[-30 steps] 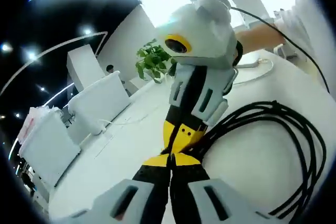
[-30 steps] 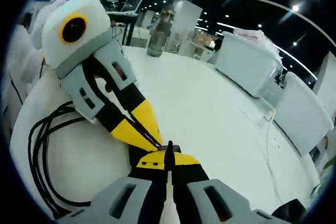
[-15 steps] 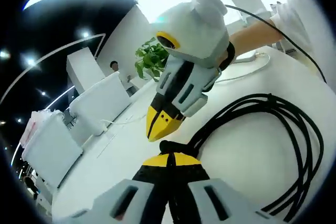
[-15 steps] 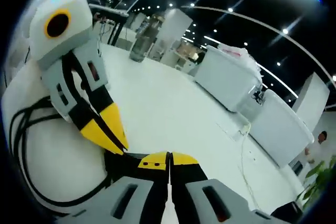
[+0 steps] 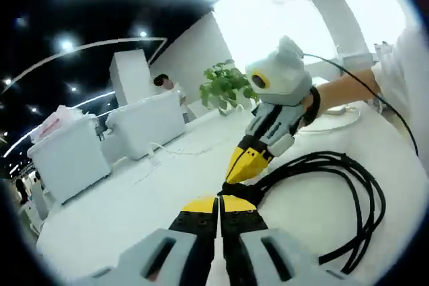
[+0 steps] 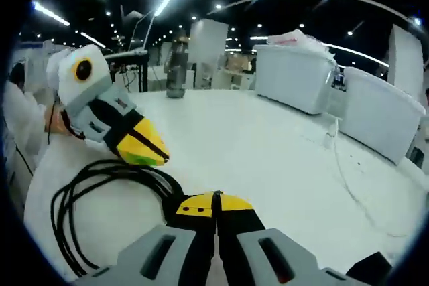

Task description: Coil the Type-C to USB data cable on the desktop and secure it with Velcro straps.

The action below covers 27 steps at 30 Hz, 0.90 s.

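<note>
Two grippers meet over the white worktop (image 6: 281,159). Left gripper (image 5: 219,199) closed, pinching the coiled black cable (image 5: 348,205). Right gripper (image 6: 216,195) closed beside the coil, grip unclear.

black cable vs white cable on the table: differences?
The black cable is thick; the white cable is thin. The black cable is gathered into several loops; the white cable lies as one loose strand. The white cable runs toward a white bin; the black cable lies away from it. Both rest on the white table.
</note>
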Available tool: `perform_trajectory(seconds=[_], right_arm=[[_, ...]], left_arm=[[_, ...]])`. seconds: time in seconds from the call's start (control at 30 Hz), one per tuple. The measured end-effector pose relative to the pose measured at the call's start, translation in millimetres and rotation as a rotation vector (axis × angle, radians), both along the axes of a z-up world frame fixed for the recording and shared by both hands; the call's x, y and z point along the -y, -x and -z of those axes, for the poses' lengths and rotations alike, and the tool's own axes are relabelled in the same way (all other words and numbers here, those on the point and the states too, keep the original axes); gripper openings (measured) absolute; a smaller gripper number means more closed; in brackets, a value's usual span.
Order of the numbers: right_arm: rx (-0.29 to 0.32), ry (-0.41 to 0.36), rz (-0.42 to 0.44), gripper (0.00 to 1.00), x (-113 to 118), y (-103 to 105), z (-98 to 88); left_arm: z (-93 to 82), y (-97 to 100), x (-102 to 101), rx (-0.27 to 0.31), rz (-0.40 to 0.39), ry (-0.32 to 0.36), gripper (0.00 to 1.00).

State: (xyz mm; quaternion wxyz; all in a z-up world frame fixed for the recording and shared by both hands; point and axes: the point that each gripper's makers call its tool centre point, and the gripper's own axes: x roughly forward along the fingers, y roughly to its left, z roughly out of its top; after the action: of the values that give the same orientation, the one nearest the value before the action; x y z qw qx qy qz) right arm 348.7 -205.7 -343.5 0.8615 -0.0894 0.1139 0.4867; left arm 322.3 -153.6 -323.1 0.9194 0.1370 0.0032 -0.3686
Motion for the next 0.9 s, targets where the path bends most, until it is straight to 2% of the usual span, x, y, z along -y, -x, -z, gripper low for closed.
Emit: perform_trajectory(seconds=[0.03,0.1,0.17,0.23,0.3,0.43,0.47,0.5,0.63,0.77,0.9], right_arm=[[-0.02,-0.027,-0.043,0.02,-2.4,8.5,-4.2],[-0.033,0.033,-0.13,0.08,-5.7,22.4,2.7],[-0.022,0.091,-0.167,0.12,-8.6,29.2,12.4],[-0.024,0.138,-0.175,0.13,-10.7,30.6,22.9],[-0.015,0.147,-0.17,0.13,-11.9,29.3,24.7],[-0.004,0.225,-0.183,0.17,-10.3,27.9,32.8],[0.006,0.263,-0.184,0.17,-8.1,27.4,37.1],[0.054,0.252,-0.208,0.17,-13.3,27.9,33.8],[0.03,0.281,-0.206,0.14,-15.6,24.7,33.0],[0.02,0.268,-0.203,0.08,-23.2,22.0,28.6],[0.075,0.273,-0.204,0.06,-37.3,15.5,19.3]], left_arm=[[-5.8,-3.6,-8.2,0.005,-0.025,0.034,0.02],[-12.6,-9.6,-20.7,0.009,-0.06,0.076,0.02],[-20.1,-15.6,-33.6,0.006,-0.101,0.139,0.02],[-24.8,-17.2,-42.2,-0.008,-0.109,0.187,0.02],[-28.1,-19.0,-51.4,-0.011,-0.123,0.205,0.02],[-37.5,-23.8,-67.7,-0.014,-0.159,0.273,0.02],[-39.1,-24.6,-70.0,-0.02,-0.162,0.293,0.02],[-40.1,-25.1,-72.1,-0.023,-0.167,0.308,0.03],[-42.8,-26.9,-78.5,-0.035,-0.188,0.354,0.03],[-50.1,-29.1,-91.4,-0.018,-0.236,0.387,0.09],[-54.4,-35.7,-115.6,0.03,-0.343,0.355,0.11]])
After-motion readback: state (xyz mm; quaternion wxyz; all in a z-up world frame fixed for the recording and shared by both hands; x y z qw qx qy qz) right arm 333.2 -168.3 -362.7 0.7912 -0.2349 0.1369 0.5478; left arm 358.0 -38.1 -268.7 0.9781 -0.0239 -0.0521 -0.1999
